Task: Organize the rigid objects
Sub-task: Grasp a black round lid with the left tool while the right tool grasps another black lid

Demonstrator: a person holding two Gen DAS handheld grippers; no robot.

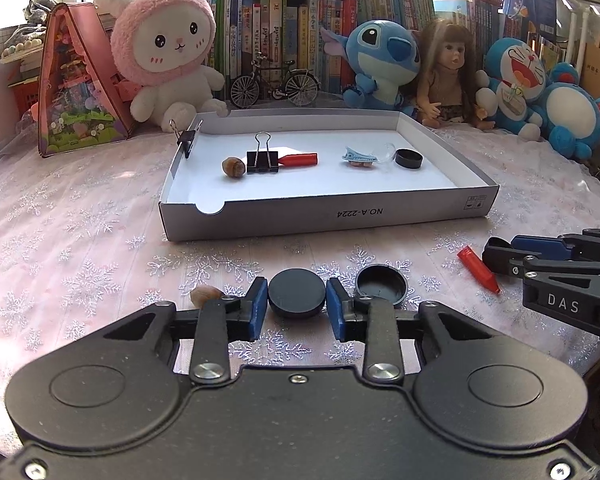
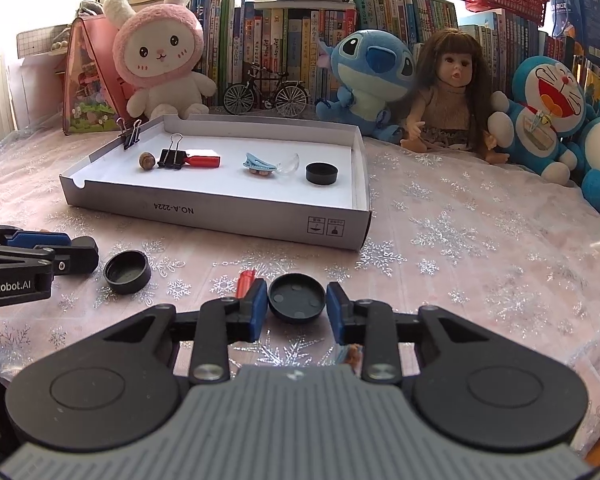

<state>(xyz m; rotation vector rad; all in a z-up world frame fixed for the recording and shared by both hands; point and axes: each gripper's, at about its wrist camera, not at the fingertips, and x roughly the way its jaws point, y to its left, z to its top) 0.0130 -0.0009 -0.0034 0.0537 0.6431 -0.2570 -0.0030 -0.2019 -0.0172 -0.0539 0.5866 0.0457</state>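
Note:
My left gripper [image 1: 297, 304] is shut on a flat black round cap [image 1: 296, 294] lying on the cloth, blue pads [image 1: 260, 302] pressing its sides. A hollow black cap [image 1: 382, 286] sits just right of it and a brown nut [image 1: 206, 296] just left. My right gripper [image 2: 297, 304] is shut on another black cap [image 2: 296, 296], hollow side up. A red crayon-like piece [image 2: 246, 280] lies behind its left finger. The white box tray [image 1: 324, 216] beyond holds a nut [image 1: 233, 167], a binder clip [image 1: 262, 159], a red piece [image 1: 300, 159], a blue clip [image 1: 356, 157] and a black cap [image 1: 409, 159].
A second binder clip [image 1: 186, 138] grips the tray's left rim. Plush toys, a doll [image 1: 446, 72], a model bicycle [image 1: 276, 82] and a pink house-shaped box [image 1: 76, 84] line the back before shelves of books. The snowflake cloth [image 1: 80, 240] covers the table.

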